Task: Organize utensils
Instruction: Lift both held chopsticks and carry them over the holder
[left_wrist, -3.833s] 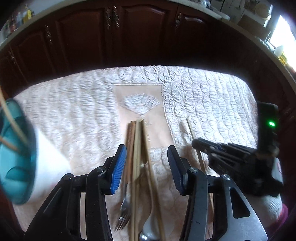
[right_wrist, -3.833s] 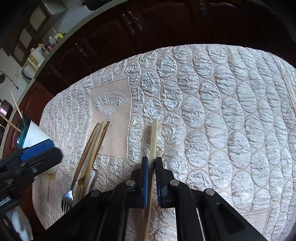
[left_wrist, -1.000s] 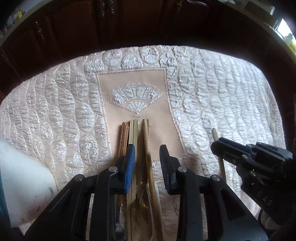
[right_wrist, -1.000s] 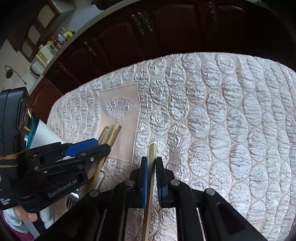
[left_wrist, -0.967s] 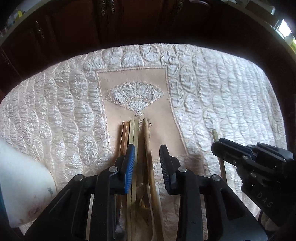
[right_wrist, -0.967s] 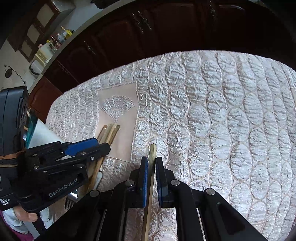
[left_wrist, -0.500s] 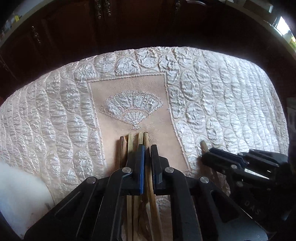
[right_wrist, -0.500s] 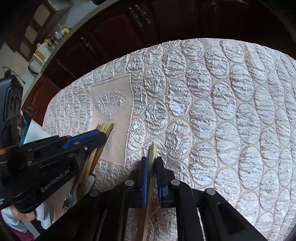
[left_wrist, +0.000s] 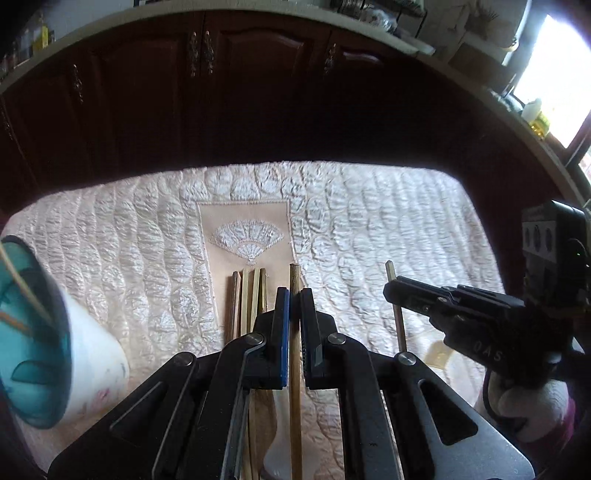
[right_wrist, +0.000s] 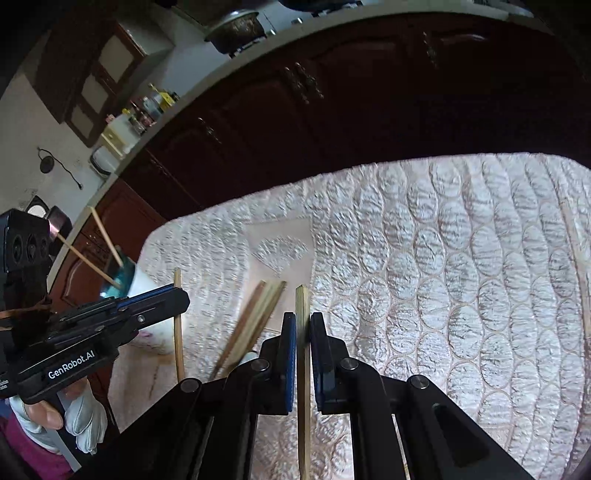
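Both tongs have risen off the quilted cloth (left_wrist: 369, 221) since 1 second ago: left tongs (left_wrist: 291, 314) pinch 1 chopstick (left_wrist: 294, 369), right tongs (right_wrist: 303, 339) pinch another (right_wrist: 303, 387), likely bound for the cup (left_wrist: 55, 350); remaining utensils (left_wrist: 247, 295) lie below.

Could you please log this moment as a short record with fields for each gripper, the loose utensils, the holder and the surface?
left gripper: shut on a round wooden chopstick, lifted clear of the pile
right gripper: shut on a flat pale chopstick
loose utensils: several sticks lying side by side on the cloth, below the left gripper
cup: white outside, teal inside, two sticks already in it, at the left
tablecloth: quilted, cream, with a fan motif panel
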